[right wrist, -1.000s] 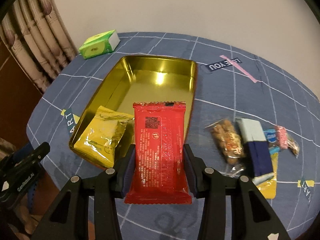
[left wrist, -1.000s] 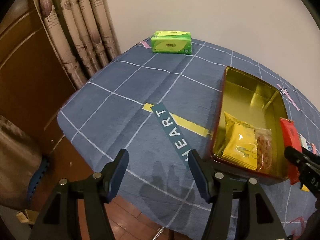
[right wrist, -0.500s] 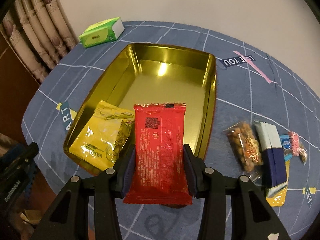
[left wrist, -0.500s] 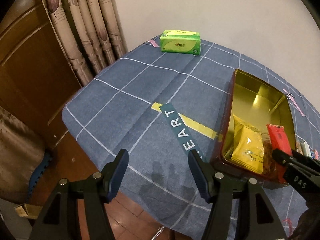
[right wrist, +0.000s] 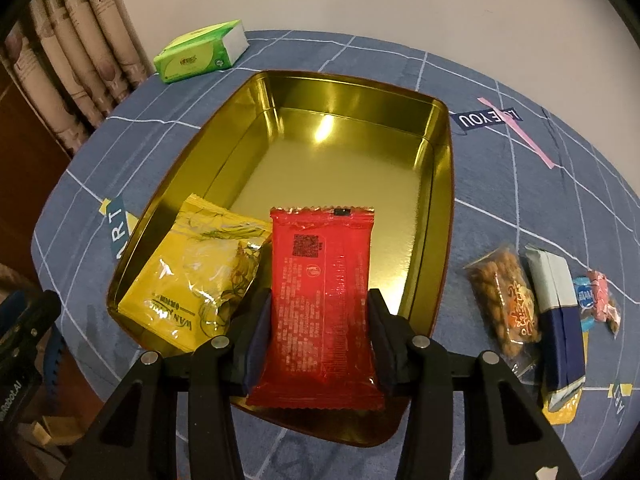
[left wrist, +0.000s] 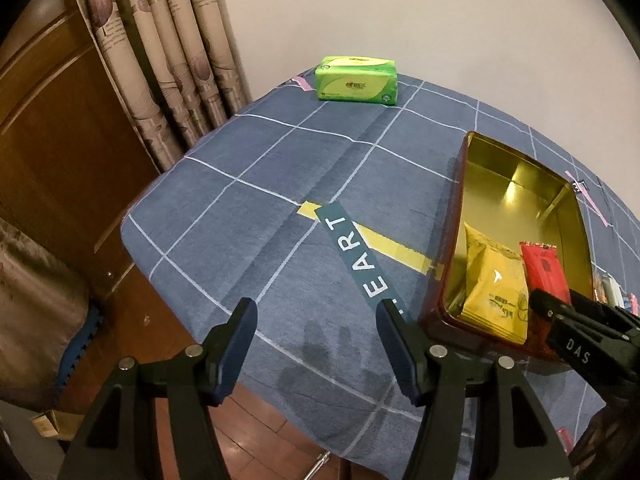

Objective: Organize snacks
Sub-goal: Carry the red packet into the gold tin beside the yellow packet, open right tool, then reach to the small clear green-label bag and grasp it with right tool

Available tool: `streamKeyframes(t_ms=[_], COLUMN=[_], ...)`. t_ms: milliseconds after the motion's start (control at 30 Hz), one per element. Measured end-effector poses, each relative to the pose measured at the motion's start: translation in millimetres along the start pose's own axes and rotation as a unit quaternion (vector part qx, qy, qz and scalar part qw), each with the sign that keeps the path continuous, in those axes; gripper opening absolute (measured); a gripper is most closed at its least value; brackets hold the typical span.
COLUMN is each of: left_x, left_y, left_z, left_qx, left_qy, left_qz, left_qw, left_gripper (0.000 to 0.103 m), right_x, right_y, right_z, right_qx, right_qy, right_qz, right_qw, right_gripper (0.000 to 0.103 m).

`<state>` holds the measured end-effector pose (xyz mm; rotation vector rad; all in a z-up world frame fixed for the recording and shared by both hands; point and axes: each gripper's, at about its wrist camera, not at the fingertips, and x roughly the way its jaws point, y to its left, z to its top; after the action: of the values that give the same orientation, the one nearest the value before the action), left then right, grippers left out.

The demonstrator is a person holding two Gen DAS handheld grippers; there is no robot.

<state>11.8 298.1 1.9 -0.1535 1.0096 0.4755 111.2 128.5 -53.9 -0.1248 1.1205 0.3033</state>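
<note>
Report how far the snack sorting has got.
Done: the yellow packet lies in the gold tin. In hand: the right gripper holds the red packet over the tin. Left: the peanut bag and other snacks beside it.

Right gripper [right wrist: 320, 320] clamps the red packet [right wrist: 322, 304] above the gold tin [right wrist: 440, 184], beside the yellow packet [right wrist: 192, 280].
</note>
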Motion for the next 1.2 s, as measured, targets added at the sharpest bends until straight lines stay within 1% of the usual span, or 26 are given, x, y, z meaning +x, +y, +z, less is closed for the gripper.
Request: streamKeyframes(t_ms=[133,233,300,367,433,567,667,733,800,867,1000,1067,1100,1167,1200], left_x=[1.1,1.2,1.0,0.6,0.7,1.1,1.0,0.3,0.3,-0.8,-1.6,-0.1,0.6,1.5,1.8], left_y=[-0.5,-0.9,-1.6,-2.1,-2.4,-2.1,-3.4,-4.3,-4.9,-4.8,-2.8,-2.8,-2.5,-1.3,-1.5], left_z=[-0.3,-0.5,-0.9,-1.2,-1.5,-1.6,-1.6,-2.0,-2.7,-3.1,-3.2,-3.5,-3.6,-4.1,-4.3], left_qx=[0.0,0.001,0.002,0.004,0.005,0.005,0.007,0.009,0.01,0.01,0.006,0.009,0.009,0.007,0.007], left_qy=[0.002,0.002,0.003,0.002,0.001,0.001,-0.001,-0.003,-0.003,-0.007,-0.01,-0.01,-0.009,-0.008,-0.008], left_qz=[0.0,0.001,0.001,0.001,0.001,0.002,0.004,0.006,0.007,0.017,0.025,0.036,0.04,0.041,0.042], left_qw=[1.0,1.0,1.0,1.0,1.0,1.0,1.0,0.9999,0.9999,0.9998,0.9996,0.9993,0.9991,0.9991,0.999], left_gripper=[0.063,0.063,0.063,0.063,0.063,0.063,0.063,0.063,0.063,0.063,0.063,0.063,0.063,0.063,0.063], right_x=[-0.5,-1.1,-2.2,-5.5,-13.5,-31.0,-46.8,-56.6,-66.3,-71.3,-81.2,-85.3,-86.9,-87.8,-87.3], right_y=[0.3,0.7,1.7,3.4,4.9,3.4,-6.0,-17.3,-37.3,-55.5,-112.3,-140.6,-161.0,-186.0,-204.8], right_z=[-1.3,-2.6,-3.6,-5.2,-7.6,-10.4,-14.1,-17.1,-20.7,-23.3,-29.1,-32.2,-34.7,-38.6,-41.7], right_qx=[-0.002,0.0,-0.003,-0.005,-0.008,-0.013,-0.009,-0.005,0.006,0.015,0.032,0.037,0.037,0.033,0.026], right_qy=[0.001,0.001,0.0,0.0,-0.009,-0.024,-0.035,-0.043,-0.05,-0.053,-0.06,-0.061,-0.059,-0.055,-0.054], right_qz=[0.002,0.006,0.008,0.007,0.007,0.015,0.025,0.023,0.02,0.012,-0.019,-0.029,-0.031,-0.024,-0.023], right_qw=[1.0,1.0,1.0,1.0,1.0,1.0,0.999,0.999,0.999,0.998,0.998,0.997,0.997,0.998,0.998], right_gripper=[0.047,0.054,0.055,0.061,0.065,0.067,0.067,0.067,0.067,0.067,0.067,0.067,0.067,0.067,0.067])
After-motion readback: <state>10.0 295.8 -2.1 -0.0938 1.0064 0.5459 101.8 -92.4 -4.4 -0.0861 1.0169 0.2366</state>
